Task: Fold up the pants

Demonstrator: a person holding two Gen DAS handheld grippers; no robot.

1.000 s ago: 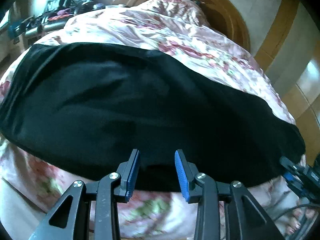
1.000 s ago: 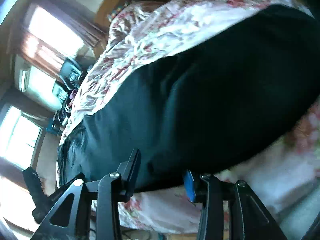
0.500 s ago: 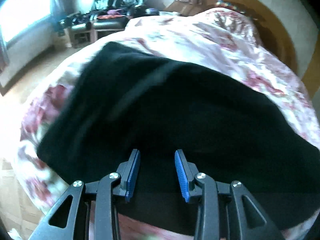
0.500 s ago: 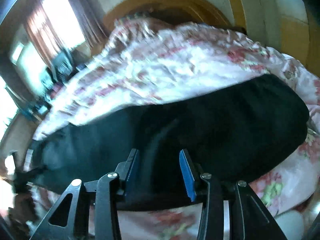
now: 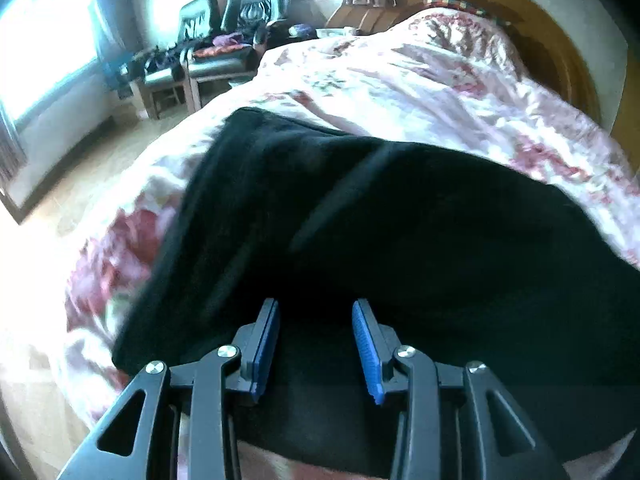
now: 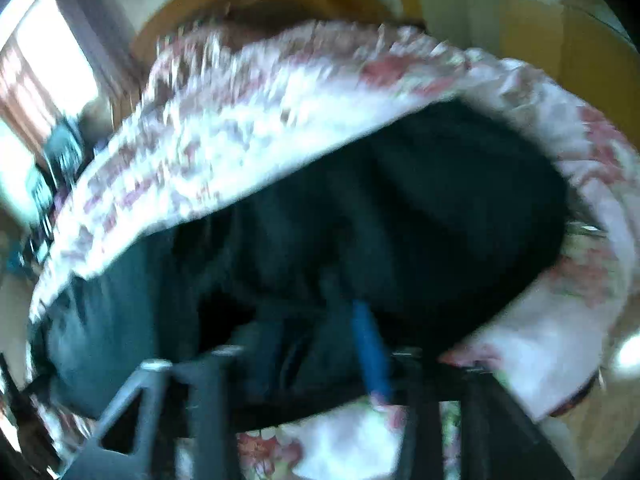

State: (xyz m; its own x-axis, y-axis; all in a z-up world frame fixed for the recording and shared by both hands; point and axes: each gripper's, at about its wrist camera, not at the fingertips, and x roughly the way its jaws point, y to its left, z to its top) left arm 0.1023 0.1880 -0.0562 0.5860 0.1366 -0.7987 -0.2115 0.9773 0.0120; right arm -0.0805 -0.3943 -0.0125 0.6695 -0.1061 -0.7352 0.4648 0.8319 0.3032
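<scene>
The black pants (image 5: pixel 400 220) lie spread across a bed with a pink floral cover (image 5: pixel 420 80). In the left wrist view my left gripper (image 5: pixel 316 340) is open, its blue-padded fingers just above the near part of the pants, holding nothing. The right wrist view is blurred by motion. It shows the pants (image 6: pixel 420 220) with folds across the cover (image 6: pixel 280 112). My right gripper (image 6: pixel 320 344) hangs over the near edge of the pants, its jaws apart with dark cloth between and below them; a grasp cannot be made out.
A wooden headboard (image 5: pixel 560 40) curves behind the bed. Dark armchairs with clothes (image 5: pixel 224 32) stand by bright windows at the far left. Wooden floor (image 5: pixel 100 152) lies to the left of the bed.
Both cameras swung across the bed. The left gripper moved toward the left end of the pants and stayed open. The right gripper moved fast over the near edge, and the pants there now show folds.
</scene>
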